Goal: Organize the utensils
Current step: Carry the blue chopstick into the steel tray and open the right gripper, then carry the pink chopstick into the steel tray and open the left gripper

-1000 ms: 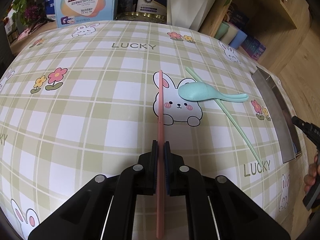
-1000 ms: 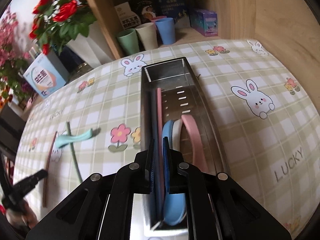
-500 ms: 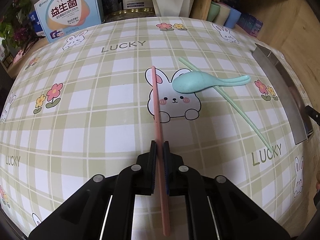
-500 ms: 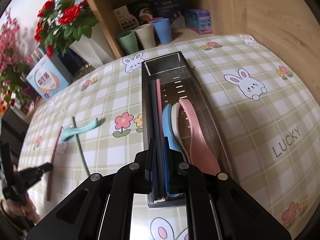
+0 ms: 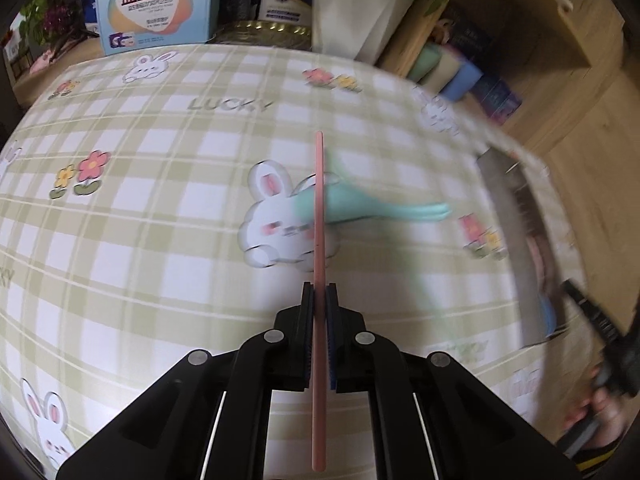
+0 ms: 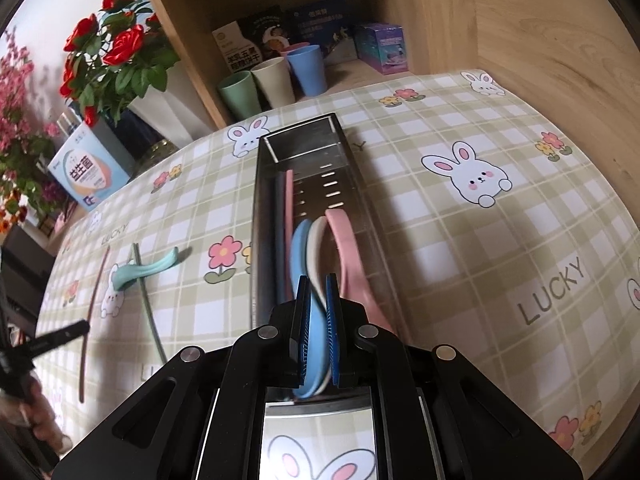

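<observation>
My left gripper (image 5: 319,292) is shut on a pink chopstick (image 5: 319,208), held lifted over the bunny-print tablecloth. Under its far end lie a mint spoon (image 5: 360,206) and a blurred mint chopstick (image 5: 430,304). My right gripper (image 6: 318,284) hovers over the near end of the metal tray (image 6: 259,200). Its jaws are opening, with a narrow gap and nothing pressed between them. In the tray lie a dark chopstick (image 6: 278,216), a pink chopstick (image 6: 289,216), a blue spoon (image 6: 302,248), a beige spoon (image 6: 319,236) and a pink spoon (image 6: 346,248).
Three cups (image 6: 272,80) stand in a wooden shelf behind the tray. A white vase of red flowers (image 6: 116,52) and a printed box (image 5: 158,4) line the table's back edge. A wooden wall (image 6: 540,40) rises on the right.
The left gripper has lifted the pink chopstick and swung it right, over the mint spoon. The right gripper has let the dark chopstick go into the tray and its jaws have parted.
</observation>
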`<state>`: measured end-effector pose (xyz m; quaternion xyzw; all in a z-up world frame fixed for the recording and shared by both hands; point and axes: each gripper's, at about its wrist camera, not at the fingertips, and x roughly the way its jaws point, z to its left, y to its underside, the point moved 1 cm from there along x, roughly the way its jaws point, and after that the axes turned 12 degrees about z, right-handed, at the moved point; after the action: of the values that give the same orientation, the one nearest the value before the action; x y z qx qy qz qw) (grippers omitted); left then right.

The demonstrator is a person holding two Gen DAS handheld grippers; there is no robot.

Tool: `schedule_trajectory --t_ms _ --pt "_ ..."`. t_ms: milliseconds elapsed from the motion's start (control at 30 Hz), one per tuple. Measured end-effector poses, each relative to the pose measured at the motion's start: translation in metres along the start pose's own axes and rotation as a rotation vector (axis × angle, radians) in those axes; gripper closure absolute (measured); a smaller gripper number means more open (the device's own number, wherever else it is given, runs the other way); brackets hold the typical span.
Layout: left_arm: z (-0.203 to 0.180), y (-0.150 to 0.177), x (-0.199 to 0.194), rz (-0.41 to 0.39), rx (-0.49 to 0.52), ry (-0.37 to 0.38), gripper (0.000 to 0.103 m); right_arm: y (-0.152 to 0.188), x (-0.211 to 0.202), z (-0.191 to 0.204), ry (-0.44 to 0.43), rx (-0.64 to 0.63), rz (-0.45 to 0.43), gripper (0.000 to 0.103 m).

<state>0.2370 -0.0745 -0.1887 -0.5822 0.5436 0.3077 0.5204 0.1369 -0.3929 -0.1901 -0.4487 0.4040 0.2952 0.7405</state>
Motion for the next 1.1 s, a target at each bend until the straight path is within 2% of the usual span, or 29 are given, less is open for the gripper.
schedule_trajectory --t_ms 133,300,400,533,733,933,1100 --pt "-0.039 -0.012 0.001 0.014 0.001 0.063 0.097 -0.005 -0.004 -0.01 0.012 -0.009 -0.008 0.057" --pt "-0.098 -0.021 0.011 0.027 0.035 0.134 0.097 -0.017 -0.009 -0.027 0.051 -0.058 0.0 0.046" --pt "-0.133 -0.021 0.018 0.036 0.056 0.17 0.097 -0.025 -0.012 -0.04 0.045 -0.066 0.004 0.039" --pt "-0.168 -0.022 0.03 0.055 0.061 0.242 0.097 -0.032 -0.014 -0.051 0.03 -0.062 -0.006 0.022" --pt "-0.206 -0.029 0.046 0.067 0.051 0.319 0.097 -0.035 -0.008 -0.063 0.006 -0.042 0.003 0.021" --pt "-0.217 -0.034 0.065 0.067 -0.022 0.38 0.097 -0.035 -0.004 -0.074 -0.018 -0.009 0.004 0.021" --pt "-0.216 -0.036 0.075 0.053 -0.031 0.347 0.097 -0.034 -0.003 -0.081 -0.026 0.009 0.003 0.021"
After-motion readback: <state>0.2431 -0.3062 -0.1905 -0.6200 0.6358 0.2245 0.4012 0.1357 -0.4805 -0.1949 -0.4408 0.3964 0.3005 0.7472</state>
